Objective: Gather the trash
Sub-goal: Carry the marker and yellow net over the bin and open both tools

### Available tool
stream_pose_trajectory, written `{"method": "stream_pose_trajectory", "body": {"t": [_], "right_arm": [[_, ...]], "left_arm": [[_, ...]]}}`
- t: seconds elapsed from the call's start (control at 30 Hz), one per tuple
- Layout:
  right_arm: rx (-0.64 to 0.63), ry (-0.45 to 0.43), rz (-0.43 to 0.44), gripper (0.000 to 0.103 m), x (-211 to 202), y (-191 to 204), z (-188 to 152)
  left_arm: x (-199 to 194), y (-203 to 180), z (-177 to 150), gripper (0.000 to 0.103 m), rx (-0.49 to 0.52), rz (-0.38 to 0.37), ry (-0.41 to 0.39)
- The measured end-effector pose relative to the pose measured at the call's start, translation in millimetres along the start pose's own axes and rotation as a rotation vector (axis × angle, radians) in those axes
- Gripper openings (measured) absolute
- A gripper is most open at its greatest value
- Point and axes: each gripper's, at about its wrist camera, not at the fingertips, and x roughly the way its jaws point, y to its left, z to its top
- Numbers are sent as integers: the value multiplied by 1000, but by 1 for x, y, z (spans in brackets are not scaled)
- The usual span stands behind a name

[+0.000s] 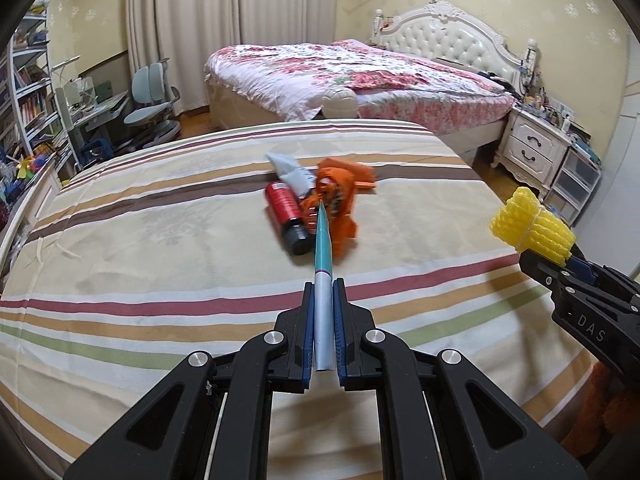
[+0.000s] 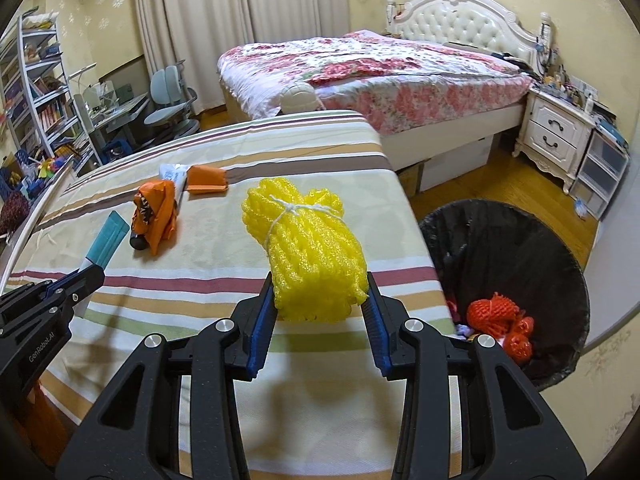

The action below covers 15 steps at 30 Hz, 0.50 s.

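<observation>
Above the striped bed (image 2: 200, 360), right tongs (image 2: 320, 308) clamp a yellow foam net (image 2: 308, 248); left tongs (image 1: 323, 316) pinch a flattened tube (image 1: 322, 256). Next, probably, both loads go to the bin (image 2: 560, 248) (already holding red netting).

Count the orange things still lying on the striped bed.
2. A crumpled orange wrapper lies beside the red can, and a flatter orange packet sits just behind it, near the white tube. More could be hidden underneath them.
</observation>
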Motion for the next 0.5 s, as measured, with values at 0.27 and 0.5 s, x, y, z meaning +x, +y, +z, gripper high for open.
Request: {"method": "stream_pose_trajectory", "body": {"t": [0.27,0.5], "right_arm": [[58,-33,-43,40,-14,-35,0],[116,-54,-97,40,-21,-70,-1]], "left_arm": [[1,-41,12,10,66,-52,-22],[6,-83,22,10,131,-102,-38]]}}
